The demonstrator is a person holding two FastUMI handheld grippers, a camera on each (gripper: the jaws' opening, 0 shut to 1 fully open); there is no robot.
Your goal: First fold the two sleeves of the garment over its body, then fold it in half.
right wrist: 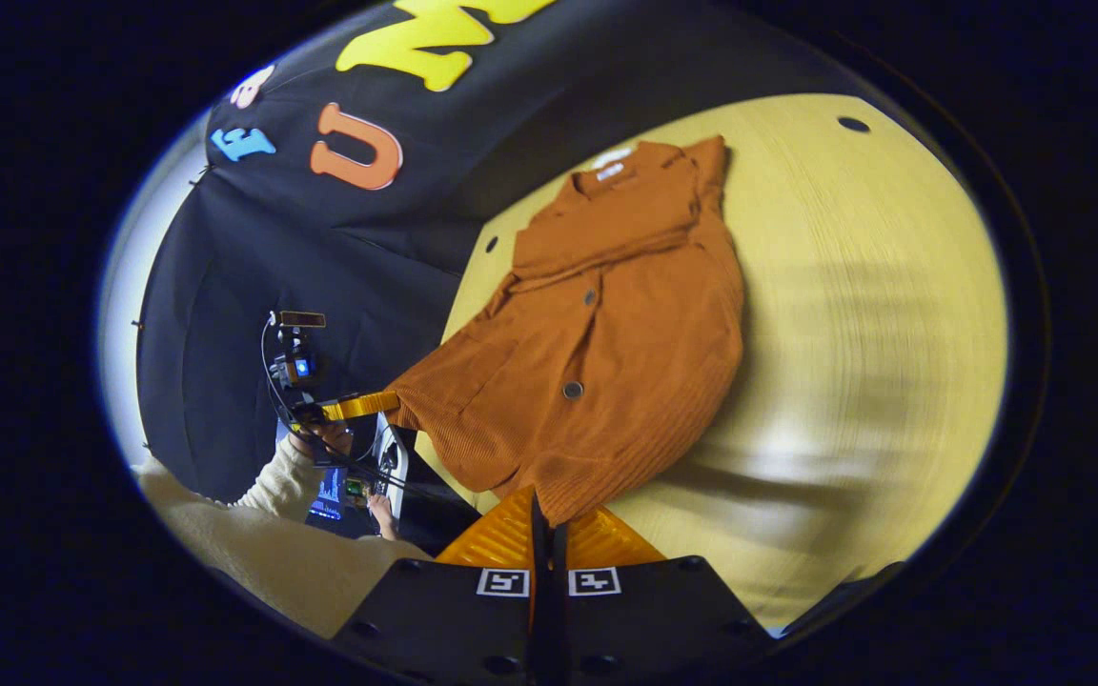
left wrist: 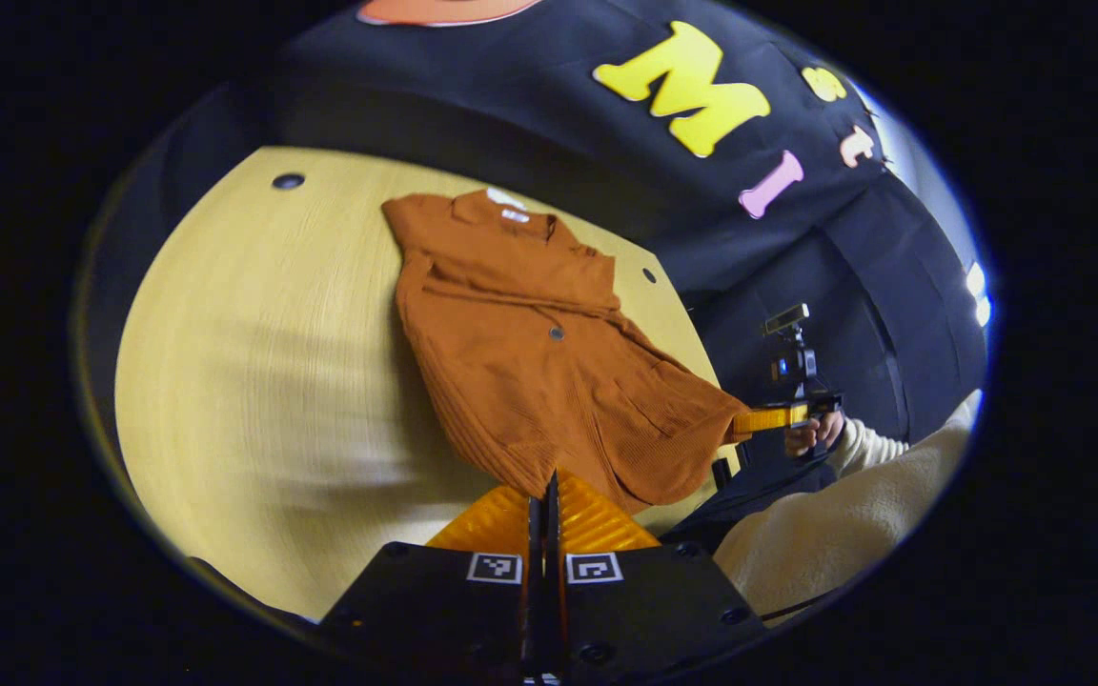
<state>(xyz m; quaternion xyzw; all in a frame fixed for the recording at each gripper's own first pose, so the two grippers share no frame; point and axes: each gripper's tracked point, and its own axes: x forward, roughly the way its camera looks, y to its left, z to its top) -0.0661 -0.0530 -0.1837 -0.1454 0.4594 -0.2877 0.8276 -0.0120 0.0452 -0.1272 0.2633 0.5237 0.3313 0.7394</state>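
A rust-orange buttoned garment point(left wrist: 530, 353) lies on the wooden table point(left wrist: 254, 381), collar at the far end and both sleeves folded across its chest. My left gripper point(left wrist: 549, 491) is shut on one corner of the near hem. Off to the right, the right gripper point(left wrist: 744, 422) pinches the other hem corner, held by a hand point(left wrist: 811, 433). In the right gripper view the garment point(right wrist: 606, 314) runs away from me, with my right gripper point(right wrist: 549, 514) shut on its hem. There the left gripper point(right wrist: 387, 402) holds the far corner. The hem edge hangs lifted between the two grippers.
The table point(right wrist: 873, 314) has broad bare wood beside the garment and small round holes point(left wrist: 288, 180) near its corners. A person's cream sleeve point(left wrist: 854, 534) is at the near edge. The black booth wall point(left wrist: 511, 105) stands close behind the table.
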